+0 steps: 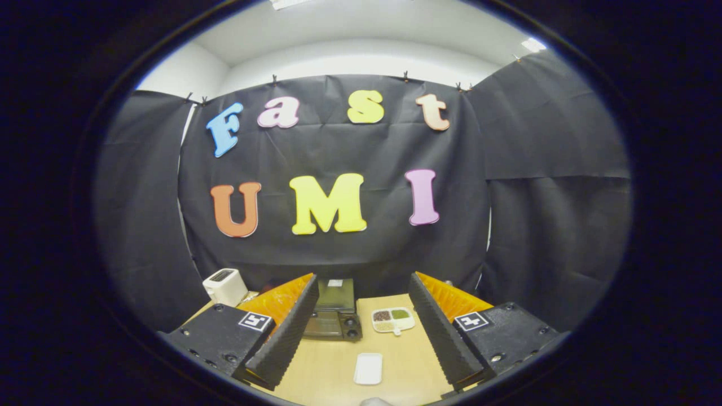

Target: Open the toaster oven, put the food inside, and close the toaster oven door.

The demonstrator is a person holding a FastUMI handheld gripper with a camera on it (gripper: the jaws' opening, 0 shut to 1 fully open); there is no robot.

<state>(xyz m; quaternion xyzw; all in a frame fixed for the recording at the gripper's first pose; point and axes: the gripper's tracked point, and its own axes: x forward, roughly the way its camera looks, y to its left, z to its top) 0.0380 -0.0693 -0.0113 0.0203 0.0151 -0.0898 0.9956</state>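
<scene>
A white toaster (225,285) is sitting off to the left, out of the way, while the toaster oven (336,312), door seemingly shut, is facing the gripper (361,332), whose fingers are spread wide apart and holding nothing. Right of the oven, a divided food dish (393,320) is waiting within reach, and a white tray (368,369) is lying between the fingers.

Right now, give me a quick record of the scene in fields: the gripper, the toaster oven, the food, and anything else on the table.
gripper: gripper open, fingers spread wide, nothing between them
toaster oven: toaster oven at the back of the table, beyond the fingers, door looks closed
food: sectioned dish holding dark, green and pale food, just right of the toaster oven
white tray: white tray empty, nearer, between the fingers' line
other: white toaster at the table's far left
</scene>
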